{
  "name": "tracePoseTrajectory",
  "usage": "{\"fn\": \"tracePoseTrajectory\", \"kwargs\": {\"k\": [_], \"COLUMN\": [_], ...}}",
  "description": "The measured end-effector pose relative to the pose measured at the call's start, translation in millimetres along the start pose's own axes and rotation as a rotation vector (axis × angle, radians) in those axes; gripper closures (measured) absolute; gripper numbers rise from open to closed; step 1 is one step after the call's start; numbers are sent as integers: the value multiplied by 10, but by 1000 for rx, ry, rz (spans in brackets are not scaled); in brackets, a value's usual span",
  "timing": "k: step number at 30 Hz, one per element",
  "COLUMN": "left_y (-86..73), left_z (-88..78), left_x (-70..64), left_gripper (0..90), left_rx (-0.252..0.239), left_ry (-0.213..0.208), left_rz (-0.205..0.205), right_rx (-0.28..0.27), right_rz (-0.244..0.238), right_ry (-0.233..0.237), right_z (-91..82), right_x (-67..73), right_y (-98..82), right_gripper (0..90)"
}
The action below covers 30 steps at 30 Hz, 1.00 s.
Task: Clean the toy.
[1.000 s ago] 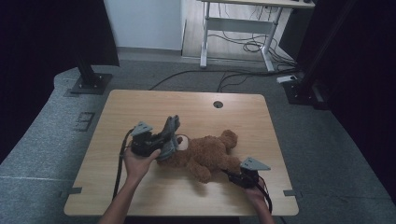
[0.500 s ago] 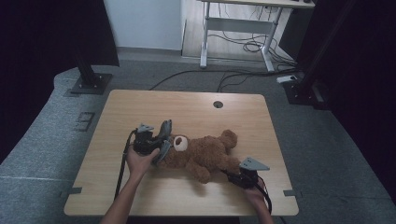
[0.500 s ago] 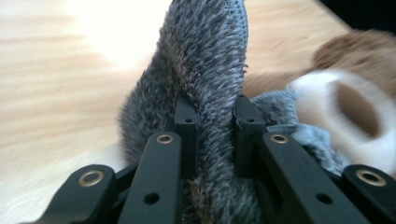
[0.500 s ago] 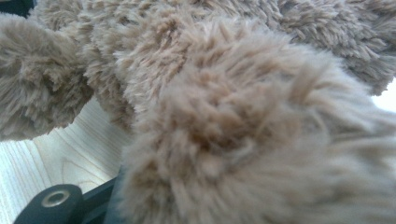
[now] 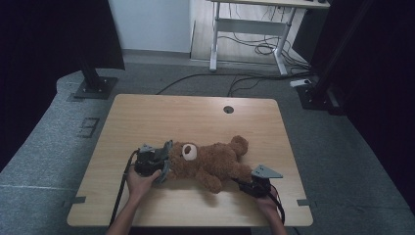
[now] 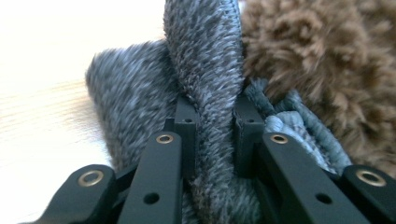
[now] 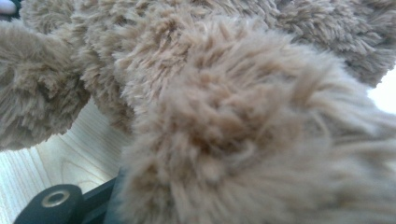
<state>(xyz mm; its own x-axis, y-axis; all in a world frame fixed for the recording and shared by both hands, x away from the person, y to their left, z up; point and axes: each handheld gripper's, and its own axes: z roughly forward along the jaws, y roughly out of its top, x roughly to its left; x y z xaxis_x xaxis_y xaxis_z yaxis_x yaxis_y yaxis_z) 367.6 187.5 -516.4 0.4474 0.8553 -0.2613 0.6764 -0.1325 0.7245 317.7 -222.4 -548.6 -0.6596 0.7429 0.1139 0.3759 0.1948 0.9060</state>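
grey hat going onto the bear's head

your landmark is the teddy bear (image 5: 210,164), lying on its back across the near half of the wooden table (image 5: 147,117), head toward your left hand and legs toward your right.

at the head end, your left gripper (image 5: 155,161) is clamped on a fold of the grey fuzzy hat (image 6: 205,60). in the left gripper view the jaws stand close together with the grey pile pinched between them, a ribbed grey cuff (image 6: 299,128) bunched just to the bear's side of them, and brown fur directly beyond. the hat is touching the top of the bear's head but does not look seated over it yet.

at the leg end, your right gripper (image 5: 255,186) sits against the bear's near leg. the right gripper view has fur pressed up to the lens and covering the jaws, so i cannot tell whether they are closed on the leg or merely resting there.

the step in hand looks like pulling the hat onto the head. next, you would want the cuff's opening spread and facing the crown, then drawn toward the bear's muzzle (image 5: 189,152) while the leg end is kept from sliding. with one fold gripped, the opening may collapse, so watch for that.
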Motion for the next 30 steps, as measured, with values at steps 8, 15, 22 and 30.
{"fn": "tracePoseTrajectory", "kwargs": {"k": [8,15,22,30], "left_y": [333,352,156,-15], "left_z": [-446,-497,-195,-214], "left_x": [-260,-788,-760,-683], "left_gripper": [756,754,758,764], "left_rx": [-157,-177,-112,-75], "left_ry": [-62,-163,-226,-241], "left_rz": [69,200,170,176], "right_rx": [2,1,1,7], "right_rz": [-1,-1,-6,-14], "right_ry": [1,0,2,5], "right_z": [0,0,1,5], "right_x": [-5,-4,0,5], "right_y": [2,1,1,3], "right_gripper": [583,583,582,582]}}
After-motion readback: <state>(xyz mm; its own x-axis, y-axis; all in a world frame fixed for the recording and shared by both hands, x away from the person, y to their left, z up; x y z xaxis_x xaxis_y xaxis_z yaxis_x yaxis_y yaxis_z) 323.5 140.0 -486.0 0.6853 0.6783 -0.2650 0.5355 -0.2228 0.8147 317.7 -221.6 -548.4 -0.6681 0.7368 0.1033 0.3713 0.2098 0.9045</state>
